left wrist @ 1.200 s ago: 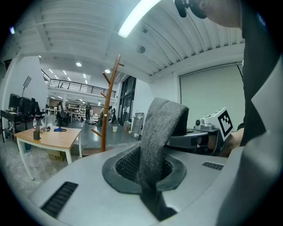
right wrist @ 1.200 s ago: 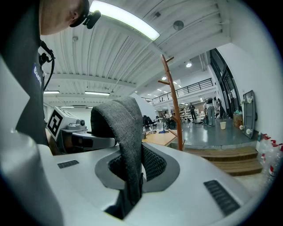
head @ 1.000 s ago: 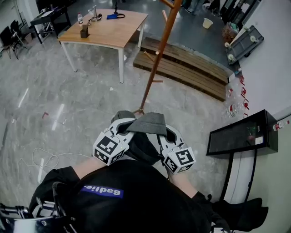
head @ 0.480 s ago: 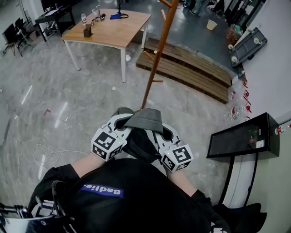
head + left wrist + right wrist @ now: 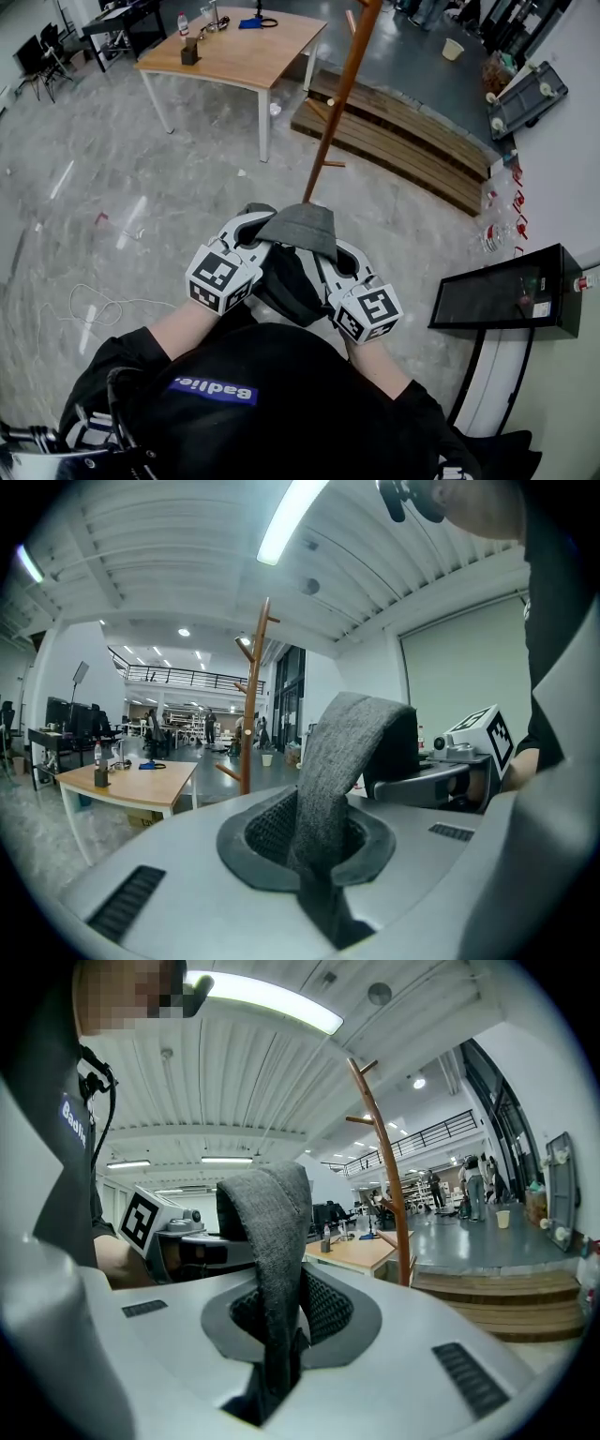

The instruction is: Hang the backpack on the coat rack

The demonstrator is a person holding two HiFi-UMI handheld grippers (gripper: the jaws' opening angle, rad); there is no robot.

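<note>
Two-gripper hold: the left gripper (image 5: 251, 234) and the right gripper (image 5: 339, 264) are each clamped on the grey strap (image 5: 302, 230), one at either end of its arch; neither is empty.
Left gripper view: the strap rises out of the narrow gap between the jaws and curves over toward the other gripper.
Right gripper view: the same, mirrored; the woven band is pinched low between the jaws and loops up and across.
Backpack location: the backpack (image 5: 289, 292) hangs between the two grippers, close in front of the person's chest, its dark body dropping below the strap.
Coat rack: the coat rack (image 5: 339, 98) stands on the floor ahead, well apart from the strap. The head view cuts off its top, but both gripper views show pegs branching near the top of the wooden pole.
Done so far: the bag is up and carried by its top loop, facing the rack.
Left to do: by the look of it, close the gap to the rack, lift the loop above a peg, drop it over, then let go with both grippers.
Progress: judged to be around the middle; nothing is on a peg yet.
Backpack's look: dark, soft fabric, mostly hidden under the grippers. The strap is wide, flat and felt-like, and holds its arch; the body will probably sag and swing when lifted.
Surroundings: a wooden table (image 5: 234, 47) and a low wooden platform (image 5: 403, 141) lie beyond the rack.
</note>
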